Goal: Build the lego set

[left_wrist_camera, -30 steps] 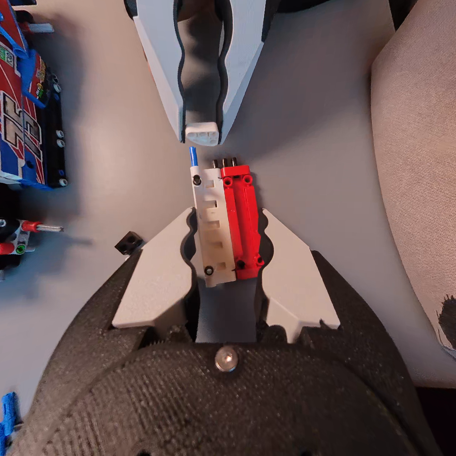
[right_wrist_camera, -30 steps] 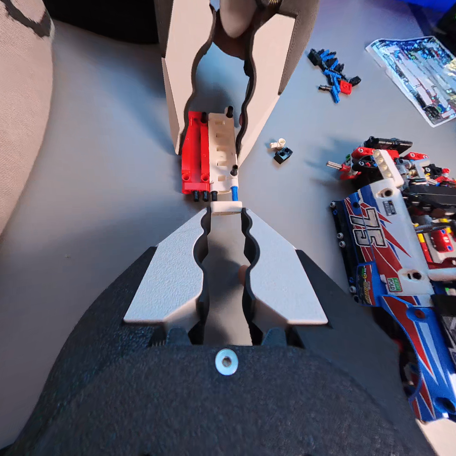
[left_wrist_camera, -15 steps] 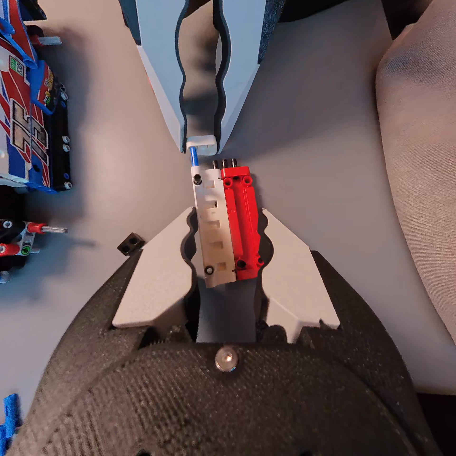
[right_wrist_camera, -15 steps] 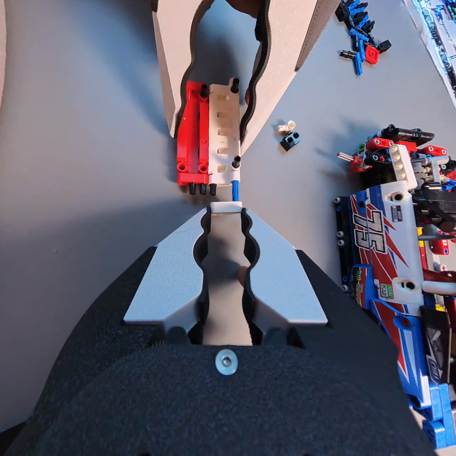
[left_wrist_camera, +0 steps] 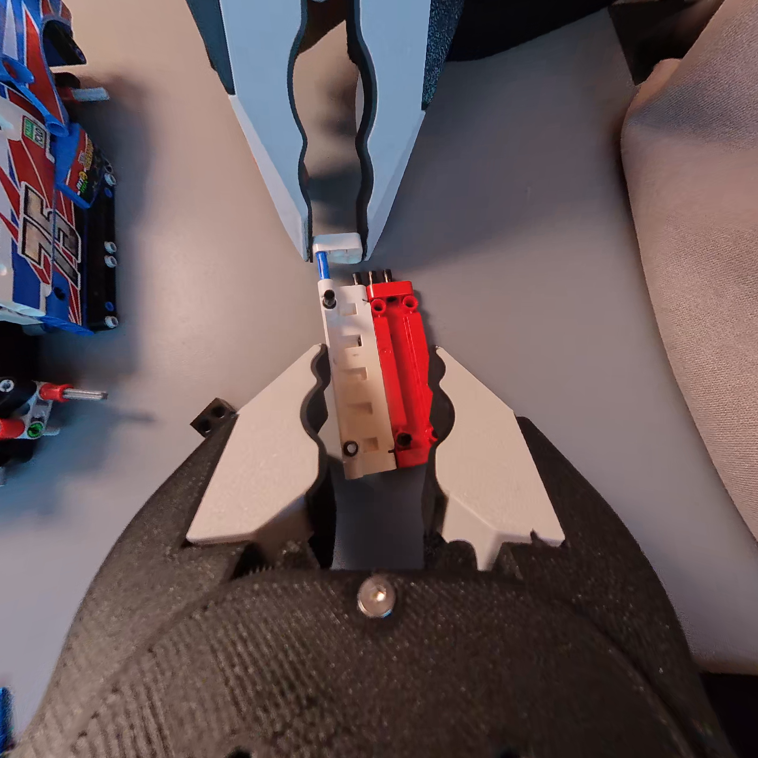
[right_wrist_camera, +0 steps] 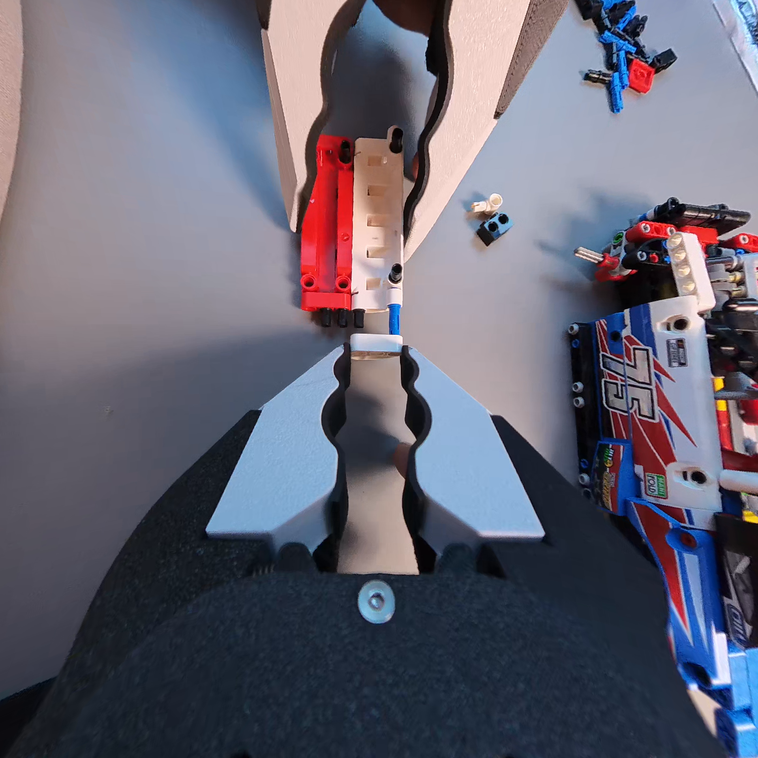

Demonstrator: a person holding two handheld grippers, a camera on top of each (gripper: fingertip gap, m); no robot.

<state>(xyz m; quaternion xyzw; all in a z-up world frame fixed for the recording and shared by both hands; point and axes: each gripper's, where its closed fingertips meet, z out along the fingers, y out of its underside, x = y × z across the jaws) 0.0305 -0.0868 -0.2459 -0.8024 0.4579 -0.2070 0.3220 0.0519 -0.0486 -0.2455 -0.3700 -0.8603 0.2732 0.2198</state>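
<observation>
Left gripper (left_wrist_camera: 377, 393) points forward over the table, jaws part-closed, clamped on the red-and-white lego panel (left_wrist_camera: 379, 381) from both sides. Right gripper (right_wrist_camera: 375, 348) faces it head-on, tips almost meeting it, jaws narrow, pinching a small white piece (right_wrist_camera: 375, 342) at the very fingertips. Both level, roughly in line, fingers (right_wrist_camera: 299, 451) pale grey with wavy black pads.

The racing car model (right_wrist_camera: 664, 410) beside the loose pieces has a big number on its white, red and blue side, with a few small stickers (right_wrist_camera: 655, 484) near it, and a printed sheet (right_wrist_camera: 742, 49) lies far off.
</observation>
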